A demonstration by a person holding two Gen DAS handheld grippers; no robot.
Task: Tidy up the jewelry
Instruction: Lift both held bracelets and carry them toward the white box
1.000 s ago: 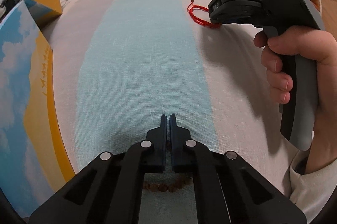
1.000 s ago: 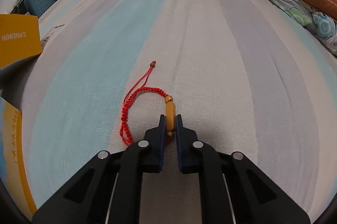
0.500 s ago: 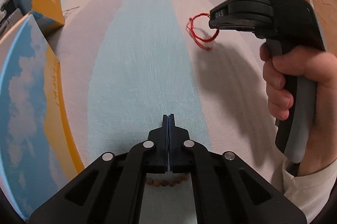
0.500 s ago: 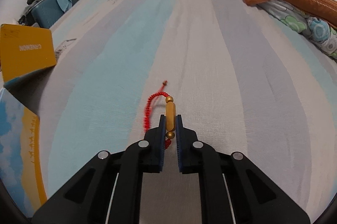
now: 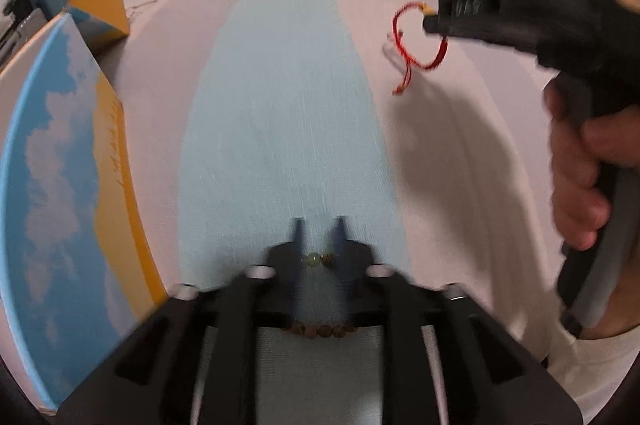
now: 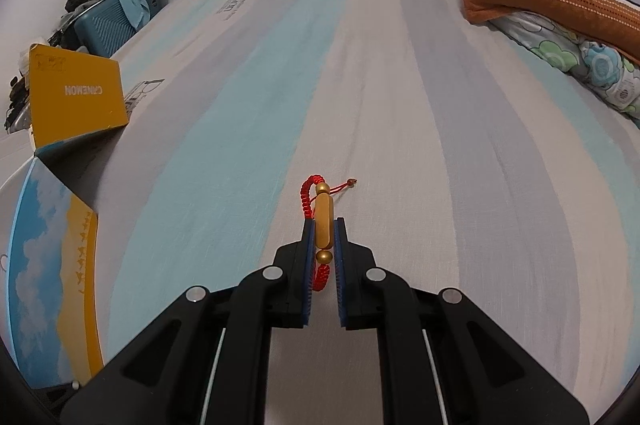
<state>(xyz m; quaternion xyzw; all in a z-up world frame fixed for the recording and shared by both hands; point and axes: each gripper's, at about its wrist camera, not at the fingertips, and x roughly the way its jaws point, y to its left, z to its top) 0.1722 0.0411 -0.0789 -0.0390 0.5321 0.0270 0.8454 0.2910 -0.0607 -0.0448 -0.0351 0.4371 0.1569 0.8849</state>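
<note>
Two bracelets: right gripper [image 6: 323,237] is clenching the red cord bracelet [image 6: 322,225] by its gold bar; left gripper [image 5: 318,231] is opening, fingers straddling the brown bead bracelet [image 5: 320,329] at 6 o'clock.

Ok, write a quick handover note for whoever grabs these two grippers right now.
Right gripper: shut on the red cord bracelet, pinching its gold tube bead; the bracelet hangs clear of the striped bedsheet.
Left gripper: jaws opening over the wooden bead bracelet, which lies on the sheet; its green bead sits between them, not gripped.
The blue-and-yellow box lies at the left, with a yellow box behind it.
Done: red bracelet picked up.
Left: put both bracelets away; the frames do not show where.
</note>
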